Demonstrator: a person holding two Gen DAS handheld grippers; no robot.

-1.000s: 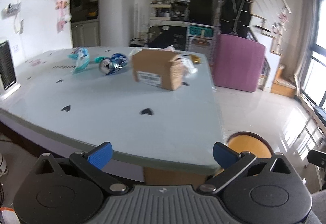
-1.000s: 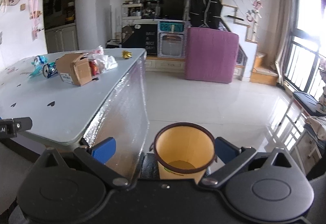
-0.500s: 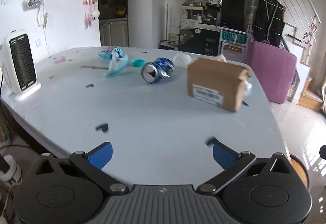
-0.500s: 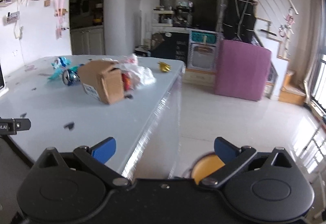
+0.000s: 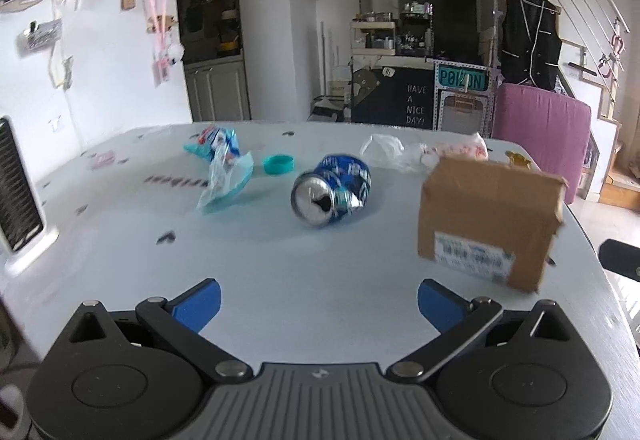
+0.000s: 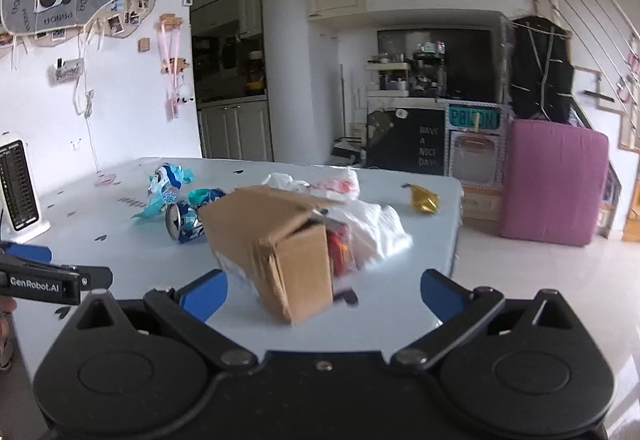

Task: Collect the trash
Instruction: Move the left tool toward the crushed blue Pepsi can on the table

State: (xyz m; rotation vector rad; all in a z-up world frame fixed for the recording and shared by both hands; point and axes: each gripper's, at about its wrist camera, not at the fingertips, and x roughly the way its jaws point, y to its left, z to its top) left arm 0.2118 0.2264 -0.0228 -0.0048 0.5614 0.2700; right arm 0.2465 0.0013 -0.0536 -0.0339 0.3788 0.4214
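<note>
**Both hand-held grippers spread over the littered bench**

Left wrist view: the left hand-held gripper (image 5: 319, 302) hovers low over the pale bench (image 5: 280, 268), its blue fingers spread wide with nothing between them. Straight ahead lies a crushed blue can (image 5: 330, 190) on its side, mouth toward the camera. Ahead to the left sit a teal wrapper (image 5: 224, 170) and a teal bottle cap (image 5: 279, 164); ahead to the right stands a cardboard box (image 5: 490, 224), with a clear plastic bag (image 5: 386, 152) beyond it.

Right wrist view: the right hand-held gripper (image 6: 324, 294) is likewise spread and empty. The cardboard box (image 6: 276, 252) sits just ahead of it, between the fingers' line. A white plastic bag (image 6: 380, 228) lies behind the box, a gold wrapper (image 6: 424, 199) farther ahead to the right, and the can (image 6: 184, 222) to the left.
</note>
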